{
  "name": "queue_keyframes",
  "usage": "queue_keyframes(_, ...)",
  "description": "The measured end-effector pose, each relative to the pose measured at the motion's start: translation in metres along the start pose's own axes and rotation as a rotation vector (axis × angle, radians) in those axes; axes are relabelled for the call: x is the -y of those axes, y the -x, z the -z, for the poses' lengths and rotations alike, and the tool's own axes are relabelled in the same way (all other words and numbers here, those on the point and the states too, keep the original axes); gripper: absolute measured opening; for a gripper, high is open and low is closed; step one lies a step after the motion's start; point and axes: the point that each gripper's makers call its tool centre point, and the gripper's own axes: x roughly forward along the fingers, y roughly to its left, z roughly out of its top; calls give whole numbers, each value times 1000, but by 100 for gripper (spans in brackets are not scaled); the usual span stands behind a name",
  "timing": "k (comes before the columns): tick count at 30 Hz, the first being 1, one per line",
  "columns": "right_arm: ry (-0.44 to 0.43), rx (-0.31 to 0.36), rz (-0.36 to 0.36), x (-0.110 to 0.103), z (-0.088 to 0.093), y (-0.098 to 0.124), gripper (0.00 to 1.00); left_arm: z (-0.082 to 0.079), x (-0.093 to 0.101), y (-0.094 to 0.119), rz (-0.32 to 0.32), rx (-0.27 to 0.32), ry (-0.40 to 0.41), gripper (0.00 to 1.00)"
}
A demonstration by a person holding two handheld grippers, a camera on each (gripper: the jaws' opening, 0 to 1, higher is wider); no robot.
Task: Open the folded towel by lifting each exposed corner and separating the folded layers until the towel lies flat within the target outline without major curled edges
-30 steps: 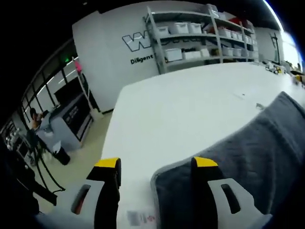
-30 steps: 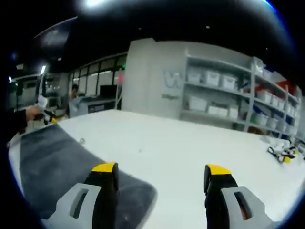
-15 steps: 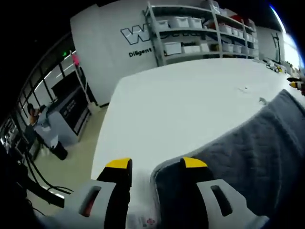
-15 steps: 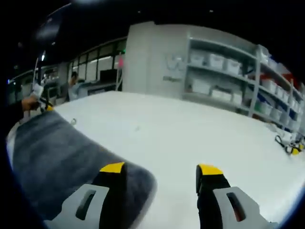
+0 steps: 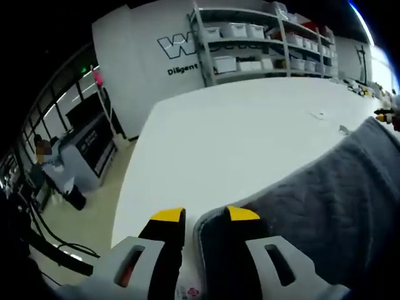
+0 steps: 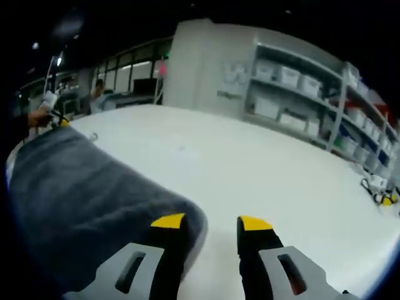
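- Now both claws have narrowed markedly over the last second: in the left gripper view the left claw (image 5: pixel 199 215) had its jaws well apart a second ago and they now stand close, with the rounded corner of the grey towel (image 5: pixel 325 194) between them.
- Likewise the right claw (image 6: pixel 211 222) has drawn from wide to narrow around the towel's (image 6: pixel 81 187) other near corner; its left jaw lies over the fabric, its right jaw over bare desk (image 6: pixel 269 169).
- Whether either claw already pinches the cloth firmly I cannot tell; a thin gap seems to remain between each pair of jaws.
- The towel lies on the white desk (image 5: pixel 231 134), a thick folded slab running away from each claw, its far end near a person's hand (image 6: pixel 37 117) holding a small tool.
- Judging by this, the step in hand is the grasp of two exposed corners, so the unfolding itself is not yet begun.
- Next, the claws likely need to close fully on the top layer alone, then lift; catching both layers would drag the whole fold.
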Motion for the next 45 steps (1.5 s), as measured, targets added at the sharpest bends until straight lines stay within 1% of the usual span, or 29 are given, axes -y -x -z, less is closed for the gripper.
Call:
queue_keyframes(2, 14, -17, 10, 1, 4, -1, 16, 1, 0, 0, 0, -4, -1, 23)
queue_keyframes(3, 18, -32, 37, 5, 7, 0, 10, 1, 1, 0, 0, -6, -1, 23)
queue_keyframes(4, 19, -47, 65, 9, 10, 1, 8, 1, 1, 1, -1, -7, -2, 23)
queue_keyframes(6, 20, -45, 60, 8, 11, 1, 11, 2, 0, 3, 0, -13, -11, 22)
queue_keyframes(8, -15, -34, 52, 7, 9, 4, 13, 2, 1, 7, 8, -17, -15, 22)
queue_keyframes(11, -44, 10, 43, 4, -2, 9, 13, -3, 3, 14, 33, 12, 25, 22)
queue_keyframes(14, -53, 13, 20, -5, -5, 9, 14, -2, 3, 15, 44, 5, 37, 21)
queue_keyframes(17, -26, -17, 18, -10, 1, 7, 14, 7, 1, 10, 25, -29, 7, 17)
queue_keyframes(18, -26, -24, 24, -10, 2, 8, 13, 9, 1, 10, 15, -33, -8, 15)
queue_keyframes(20, -52, -28, 17, -13, 5, 9, 11, 10, 1, 11, 8, -30, -9, 11)
queue_keyframes(22, -52, -65, 10, -18, 16, 7, 11, 11, 2, 12, 14, -27, 7, 10)
queue_keyframes(23, -50, -57, 16, -18, 17, 7, 11, 12, 2, 12, 15, -28, 10, 10)
queue_keyframes(25, -80, -40, 19, -16, 16, 6, 11, 13, 2, 12, 16, -28, 15, 10)
queue_keyframes(27, -90, -36, 15, -17, 17, 5, 8, 13, 2, 12, 17, -28, 15, 10)
queue_keyframes(29, -51, -31, 14, -18, 16, 4, 1, 13, 2, 12, 16, -31, 8, 7)
queue_keyframes(31, -34, -35, 18, -20, 16, 4, 0, 13, 1, 13, 3, -28, 7, 5)
queue_keyframes(32, -36, -39, 15, -20, 16, 5, 0, 14, 2, 13, 3, -24, 26, 2)
queue_keyframes(34, -45, -43, 13, -20, 16, 5, 0, 13, 1, 13, -2, -17, 36, 2)
queue_keyframes(38, -22, -43, 30, -13, 17, 4, 0, 12, -2, 12, -6, -7, 36, 2)
queue_keyframes(41, -20, -50, 29, -12, 17, 4, 0, 12, -1, 12, 1, -3, 42, 2)
queue_keyframes(45, -1, -62, 30, -2, 15, -4, 0, 11, -1, 11, 6, -2, 44, 2)
